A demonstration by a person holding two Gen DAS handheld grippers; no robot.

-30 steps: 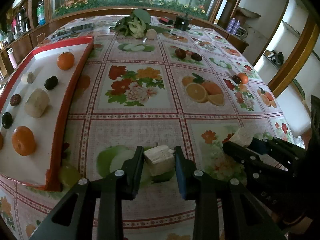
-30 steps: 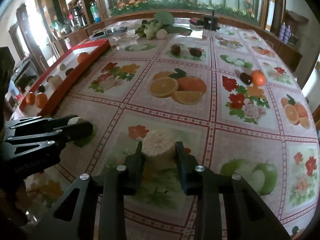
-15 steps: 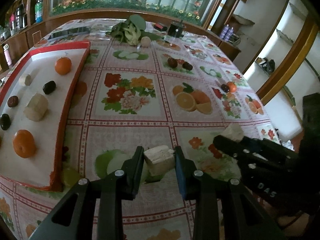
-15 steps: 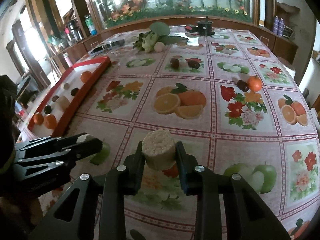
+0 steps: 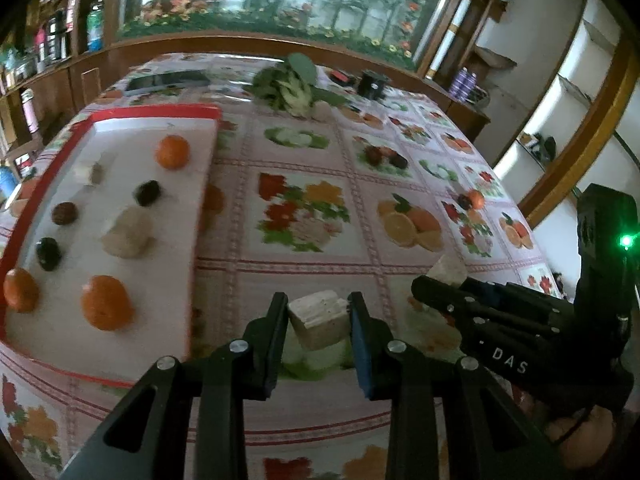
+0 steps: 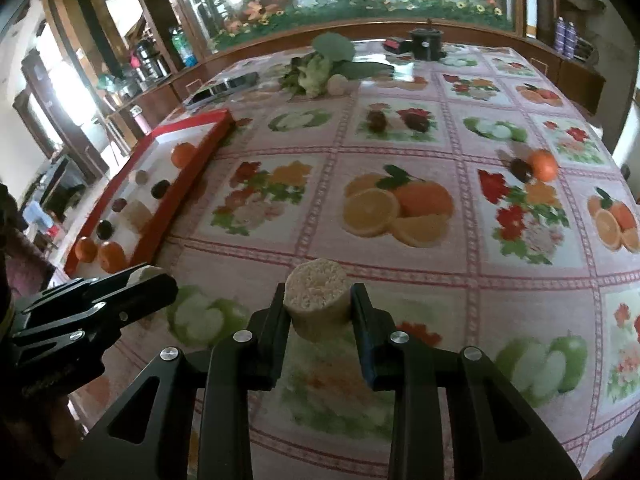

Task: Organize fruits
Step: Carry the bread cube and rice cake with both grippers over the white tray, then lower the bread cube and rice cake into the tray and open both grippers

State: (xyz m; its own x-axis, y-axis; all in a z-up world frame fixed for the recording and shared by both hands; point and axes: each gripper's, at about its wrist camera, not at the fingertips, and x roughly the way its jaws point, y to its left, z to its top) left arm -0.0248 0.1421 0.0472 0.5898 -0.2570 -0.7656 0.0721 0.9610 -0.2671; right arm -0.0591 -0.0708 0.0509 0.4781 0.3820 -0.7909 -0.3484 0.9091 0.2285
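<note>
My left gripper [image 5: 319, 320] is shut on a pale blocky fruit chunk [image 5: 319, 318], held above the tablecloth just right of the red-rimmed white tray [image 5: 120, 120]. My right gripper [image 6: 317, 304] is shut on a pale round fruit slice [image 6: 316, 300], also held above the cloth. The tray holds oranges [image 5: 106, 302], dark fruits [image 5: 147, 193] and pale chunks [image 5: 127, 232]. The right gripper shows at the right of the left wrist view [image 5: 436, 280]; the left gripper shows at the left of the right wrist view [image 6: 148, 276].
An orange [image 6: 542, 165] and a dark fruit [image 6: 520, 170] lie at the table's right side. Two dark fruits [image 6: 394, 119] lie further back. Leafy greens [image 6: 320, 68], a black pot [image 6: 426, 42] and a phone [image 5: 166, 80] lie at the far end.
Both grippers have risen a little and shifted left toward the tray, each still holding its piece. The tray looks nearer in the left wrist view.
</note>
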